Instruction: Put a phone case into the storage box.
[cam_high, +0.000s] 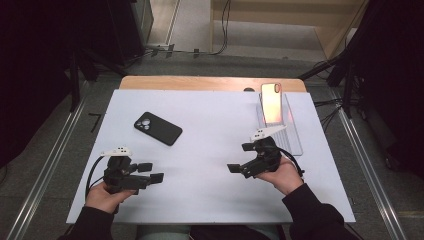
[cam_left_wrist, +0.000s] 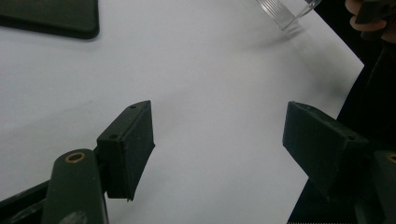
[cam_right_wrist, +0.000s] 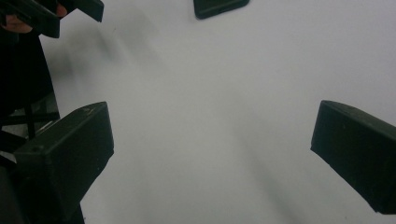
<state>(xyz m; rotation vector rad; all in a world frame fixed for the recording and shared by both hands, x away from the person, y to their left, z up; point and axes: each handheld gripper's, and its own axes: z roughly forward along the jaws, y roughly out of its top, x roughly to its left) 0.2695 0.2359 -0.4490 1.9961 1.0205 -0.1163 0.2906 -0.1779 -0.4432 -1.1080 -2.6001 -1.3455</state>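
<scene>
Both tongs, left tongs and right tongs, gape empty above the white table.

Two phones on the white sheet

A black phone lies flat, camera side up, skewed to the edges, in the left half of the white sheet toward its far edge. A second phone with a glossy orange-pink face stands upright, leaning back in a clear stand near the far right corner.
</scene>
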